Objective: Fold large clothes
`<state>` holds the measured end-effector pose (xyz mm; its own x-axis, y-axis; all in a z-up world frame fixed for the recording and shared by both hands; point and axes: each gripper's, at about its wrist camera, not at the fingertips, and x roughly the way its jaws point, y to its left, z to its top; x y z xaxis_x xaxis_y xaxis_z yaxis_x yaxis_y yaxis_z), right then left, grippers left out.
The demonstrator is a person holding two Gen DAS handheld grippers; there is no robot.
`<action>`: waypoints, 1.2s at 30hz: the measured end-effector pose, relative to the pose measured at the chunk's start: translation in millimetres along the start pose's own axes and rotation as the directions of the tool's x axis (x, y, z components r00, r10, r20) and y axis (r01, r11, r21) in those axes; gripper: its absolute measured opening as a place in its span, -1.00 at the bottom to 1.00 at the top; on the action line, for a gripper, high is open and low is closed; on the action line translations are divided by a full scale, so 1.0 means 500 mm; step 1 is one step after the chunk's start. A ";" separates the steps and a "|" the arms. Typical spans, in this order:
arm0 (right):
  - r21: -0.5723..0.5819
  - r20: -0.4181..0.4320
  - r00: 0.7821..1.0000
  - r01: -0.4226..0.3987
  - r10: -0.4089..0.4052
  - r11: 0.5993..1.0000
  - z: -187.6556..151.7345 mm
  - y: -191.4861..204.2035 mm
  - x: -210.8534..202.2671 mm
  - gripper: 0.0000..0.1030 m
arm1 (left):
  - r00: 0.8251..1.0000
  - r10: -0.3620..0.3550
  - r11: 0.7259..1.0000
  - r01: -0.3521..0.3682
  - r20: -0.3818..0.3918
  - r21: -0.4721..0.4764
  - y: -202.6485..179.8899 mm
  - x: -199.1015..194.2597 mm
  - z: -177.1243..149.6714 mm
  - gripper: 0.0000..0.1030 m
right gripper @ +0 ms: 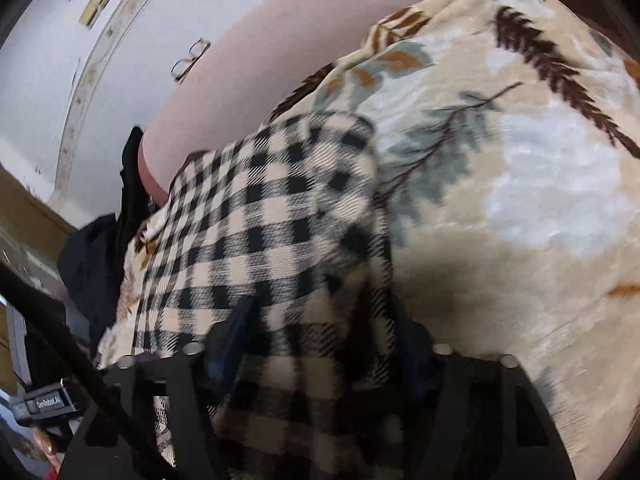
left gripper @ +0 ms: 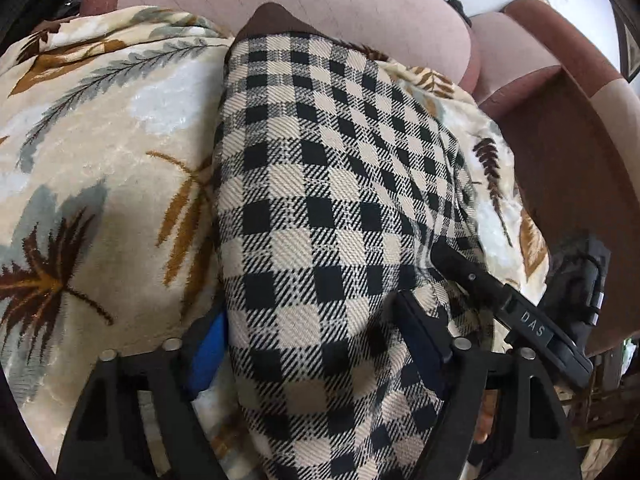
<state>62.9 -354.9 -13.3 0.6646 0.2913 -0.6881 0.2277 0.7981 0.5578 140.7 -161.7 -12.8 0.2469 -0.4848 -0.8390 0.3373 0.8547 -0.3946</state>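
The checked garment [left gripper: 320, 184], black and cream, lies in a long folded band on a leaf-print blanket [left gripper: 100, 152] that covers a pink sofa [left gripper: 320, 4]. Its near end rises between the fingers of both grippers.

In the left wrist view the left gripper [left gripper: 316, 340] stands fairly wide, with a thick bunch of the cloth filling the gap between its blue-padded fingers [left gripper: 208, 344]; whether the pads press on it I cannot tell. The right gripper [right gripper: 320, 344] also has cloth between its fingers, jaws about half apart; blur hides whether it grips.

Glasses [right gripper: 191, 59] rest on the sofa back, and dark clothing [right gripper: 100, 248] lies at the blanket's edge.
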 end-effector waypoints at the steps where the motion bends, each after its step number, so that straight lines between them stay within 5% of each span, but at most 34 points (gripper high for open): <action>1: -0.006 0.010 1.000 0.006 -0.006 1.000 -0.002 0.009 0.001 -0.11 | 1.000 0.000 1.000 0.000 0.011 -0.002 0.001 -0.007 -0.001 0.01; 3: -0.045 0.034 0.999 -0.007 0.008 0.999 -0.002 0.042 -0.009 -0.37 | 0.999 -0.008 1.000 0.008 0.034 0.002 0.009 -0.041 -0.001 -0.20; 8: -0.140 0.074 0.991 -0.097 0.108 0.985 -0.001 0.116 -0.042 -0.45 | 0.996 -0.004 1.000 0.004 0.089 -0.004 0.031 -0.104 -0.011 -0.21; 10: -0.127 0.048 0.993 -0.100 0.106 0.987 -0.005 0.110 -0.031 -0.39 | 0.997 0.027 1.000 -0.026 0.068 -0.011 0.043 -0.095 -0.018 -0.07; 12: -0.094 0.015 1.000 -0.024 0.025 0.995 -0.011 0.082 -0.009 -0.01 | 0.993 0.112 0.994 -0.111 0.032 -0.022 0.045 -0.072 -0.027 -0.01; 14: -0.047 -0.005 1.000 0.007 -0.007 0.999 -0.012 0.053 0.000 0.10 | 0.991 0.123 0.992 -0.122 0.053 -0.024 0.037 -0.080 -0.036 0.00; 19: -0.046 0.107 0.994 0.044 -0.039 0.998 0.003 0.064 -0.086 0.10 | 0.978 0.158 0.987 -0.162 0.137 0.017 0.006 -0.171 -0.092 -0.01; 22: -0.096 0.120 0.993 0.002 0.010 0.995 -0.010 0.100 -0.140 -0.25 | 0.979 0.129 0.990 -0.137 0.157 0.043 -0.006 -0.200 -0.147 -0.01; 26: -0.126 -0.022 0.993 -0.117 0.115 0.985 -0.065 0.142 -0.161 -0.42 | 0.970 0.213 0.968 -0.225 0.115 0.110 -0.019 -0.160 -0.214 0.00; 30: -0.175 -0.228 0.967 -0.156 0.114 0.972 -0.152 0.182 -0.119 -0.42 | 0.961 0.262 0.960 -0.270 0.092 0.080 -0.001 -0.123 -0.250 0.00; 31: -0.241 -0.256 0.966 -0.092 0.028 0.966 -0.178 0.189 -0.106 -0.44 | 0.961 0.261 0.960 -0.269 0.092 0.076 0.001 -0.122 -0.252 0.00; 33: -0.332 -0.208 0.968 0.067 -0.142 0.941 -0.193 0.182 -0.096 -0.79 | 0.962 0.263 0.961 -0.268 0.080 0.069 0.001 -0.122 -0.251 0.00; 36: -0.214 -0.124 0.970 0.180 -0.209 0.960 -0.158 0.118 -0.124 -1.00 | 0.954 0.292 0.952 -0.297 0.073 0.077 -0.006 -0.124 -0.251 0.07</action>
<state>-21.0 -284.1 25.4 0.5090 0.1806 -0.8416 0.1857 0.9317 0.3122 10.4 -110.8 -6.3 0.4000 -0.2264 -0.8881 0.3175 0.9432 -0.0975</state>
